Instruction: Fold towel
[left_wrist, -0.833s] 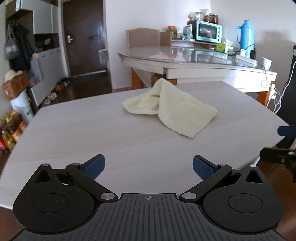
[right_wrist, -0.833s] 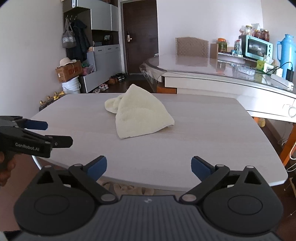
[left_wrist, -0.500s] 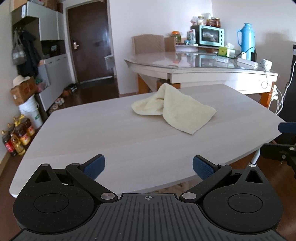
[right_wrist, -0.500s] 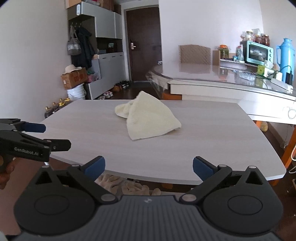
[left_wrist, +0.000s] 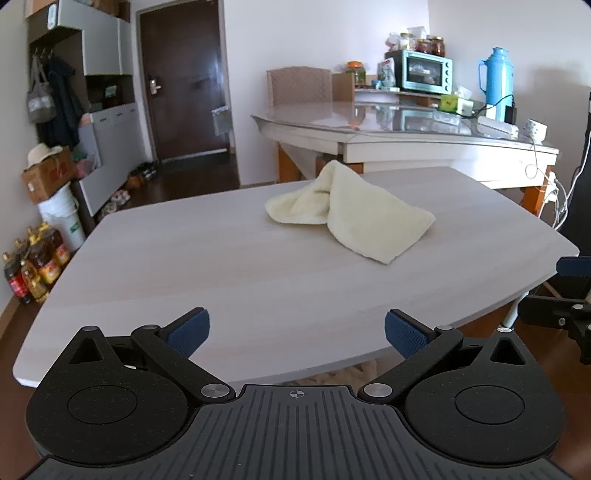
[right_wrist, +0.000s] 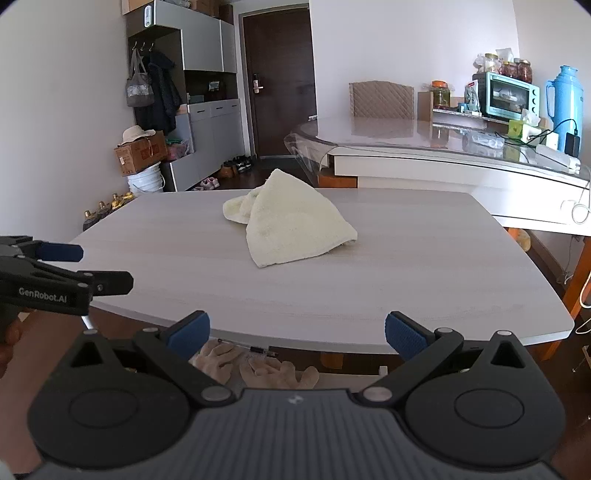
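Note:
A cream towel (left_wrist: 354, 214) lies crumpled in a loose heap on the far middle of the pale wooden table (left_wrist: 221, 273); it also shows in the right wrist view (right_wrist: 291, 225). My left gripper (left_wrist: 297, 328) is open and empty, held at the table's near edge, well short of the towel. My right gripper (right_wrist: 297, 328) is open and empty, held off the near edge of the table (right_wrist: 424, 269). The left gripper's side shows at the left of the right wrist view (right_wrist: 62, 273).
A glass-topped dining table (left_wrist: 406, 129) with a toaster oven (left_wrist: 426, 72) and blue thermos (left_wrist: 496, 83) stands behind. Bottles (left_wrist: 33, 266) and a bucket (left_wrist: 61, 221) sit on the floor at left. Gloves (right_wrist: 255, 365) lie under the table's near edge.
Both grippers have drawn back and risen from the table, so the towel looks farther away. The towel has not moved. Both stay open.

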